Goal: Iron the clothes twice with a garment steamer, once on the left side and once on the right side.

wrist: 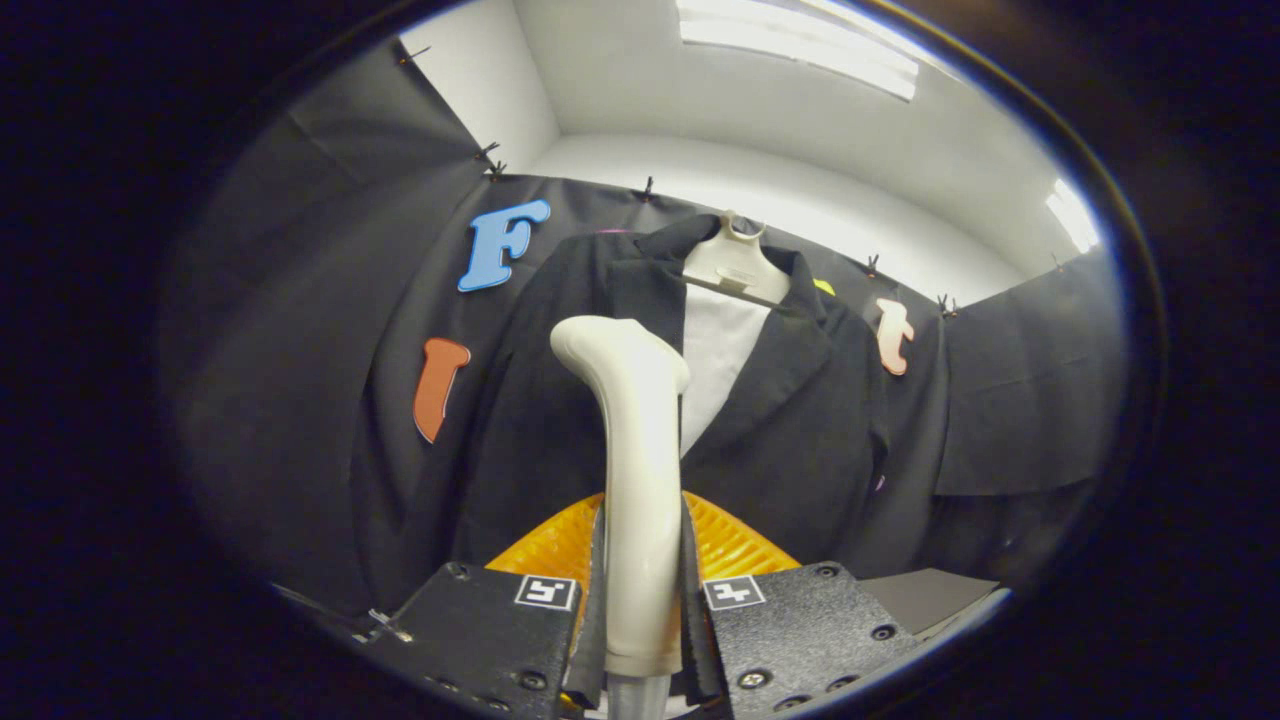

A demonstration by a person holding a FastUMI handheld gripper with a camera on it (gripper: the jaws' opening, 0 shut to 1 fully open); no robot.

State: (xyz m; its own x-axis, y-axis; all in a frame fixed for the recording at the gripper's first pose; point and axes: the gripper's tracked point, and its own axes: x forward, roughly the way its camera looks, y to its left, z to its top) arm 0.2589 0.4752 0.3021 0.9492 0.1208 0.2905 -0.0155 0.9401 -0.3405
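Steamer handle (640, 500) stands upright between my fingers, and my gripper (642, 610) is closed tight on it, both fingers pressing its sides. Its head (610, 345) sits near the jacket's (800, 430) left front, but whether it touches I cannot tell. Beyond hangs the dark jacket on a pale hanger (735, 265), a white shirt (715, 350) inside its lapels. Room lies open on either side of the jacket, against the booth's cloth wall (1020, 400).

Smooth, glossy plastic steamer handle (638, 480) clamped in the gripper (640, 610); matt dark cloth jacket (800, 420) at twelve o'clock on a plastic hanger (733, 265).
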